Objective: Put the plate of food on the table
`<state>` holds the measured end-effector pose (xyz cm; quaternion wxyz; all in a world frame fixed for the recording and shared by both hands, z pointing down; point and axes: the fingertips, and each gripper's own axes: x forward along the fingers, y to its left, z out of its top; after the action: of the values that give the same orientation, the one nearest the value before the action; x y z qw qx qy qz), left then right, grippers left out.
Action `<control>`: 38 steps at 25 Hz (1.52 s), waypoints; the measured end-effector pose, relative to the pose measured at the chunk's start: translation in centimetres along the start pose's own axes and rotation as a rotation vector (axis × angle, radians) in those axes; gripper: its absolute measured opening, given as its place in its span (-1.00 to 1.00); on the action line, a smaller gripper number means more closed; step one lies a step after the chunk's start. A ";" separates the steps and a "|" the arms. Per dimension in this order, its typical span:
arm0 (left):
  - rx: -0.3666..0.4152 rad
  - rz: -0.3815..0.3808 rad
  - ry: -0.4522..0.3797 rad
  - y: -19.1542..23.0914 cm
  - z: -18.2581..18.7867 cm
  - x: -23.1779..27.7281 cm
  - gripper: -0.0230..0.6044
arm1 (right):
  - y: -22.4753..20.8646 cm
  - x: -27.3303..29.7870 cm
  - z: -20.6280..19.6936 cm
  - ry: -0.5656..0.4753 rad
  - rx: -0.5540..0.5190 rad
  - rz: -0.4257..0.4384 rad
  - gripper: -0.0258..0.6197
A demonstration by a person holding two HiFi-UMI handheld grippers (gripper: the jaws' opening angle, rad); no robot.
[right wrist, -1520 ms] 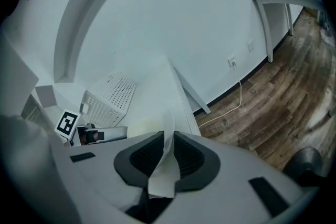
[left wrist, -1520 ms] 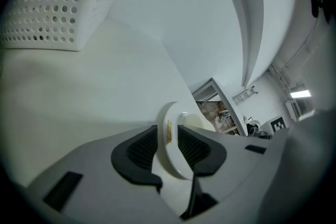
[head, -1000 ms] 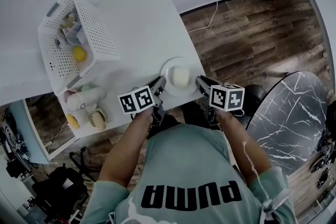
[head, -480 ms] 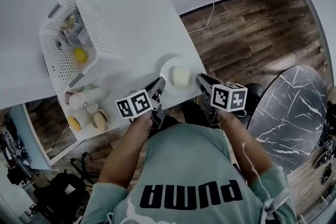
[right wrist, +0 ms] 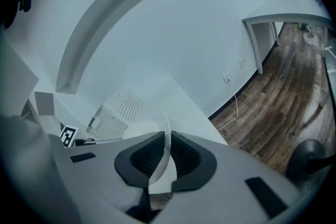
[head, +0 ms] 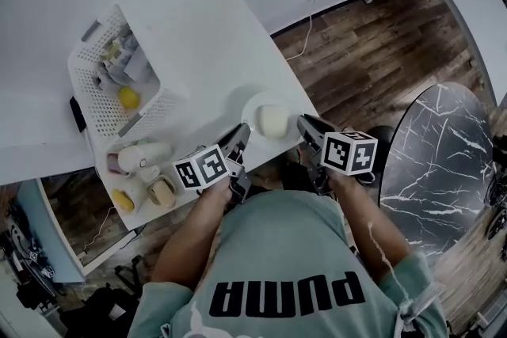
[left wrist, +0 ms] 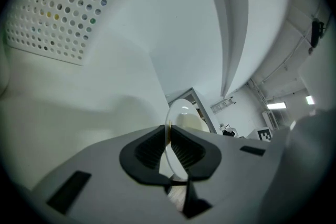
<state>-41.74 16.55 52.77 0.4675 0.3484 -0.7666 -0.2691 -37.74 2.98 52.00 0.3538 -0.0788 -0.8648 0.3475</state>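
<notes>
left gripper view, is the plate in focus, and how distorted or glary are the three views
Left gripper view: heavy fisheye, dark corners; plate rim fairly sharp, ceiling lights blown out at right. Right gripper view: same fisheye, wall ledge bent into an arc, even light. Head view: table and floor edges bowed, dim, no glare.

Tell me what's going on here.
A person grips a white plate carrying a pale lump of food with two handheld grippers. The left gripper and right gripper clamp opposite sides of its rim; the left's jaws have just been closing tighter. The plate is at the near corner of the white table, beside a perforated basket.
</notes>
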 end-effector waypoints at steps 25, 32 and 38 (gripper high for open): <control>0.172 -0.278 0.261 -9.5 -8.9 -3.4 -0.80 | 1.0 -16.3 -7.6 -0.376 0.190 -0.251 -0.79; 0.234 -0.312 0.330 -16.3 -15.5 -0.6 -0.80 | -3.9 -24.8 -9.5 -0.465 0.258 -0.275 -0.80; 0.295 -0.331 0.387 -22.2 -21.9 1.6 -0.80 | -8.6 -32.4 -11.8 -0.534 0.314 -0.296 -0.80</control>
<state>-16.16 -0.18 46.39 0.4991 0.5774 -0.6270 -0.1561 -5.04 -9.35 45.55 0.1693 0.1967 -0.8649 0.4296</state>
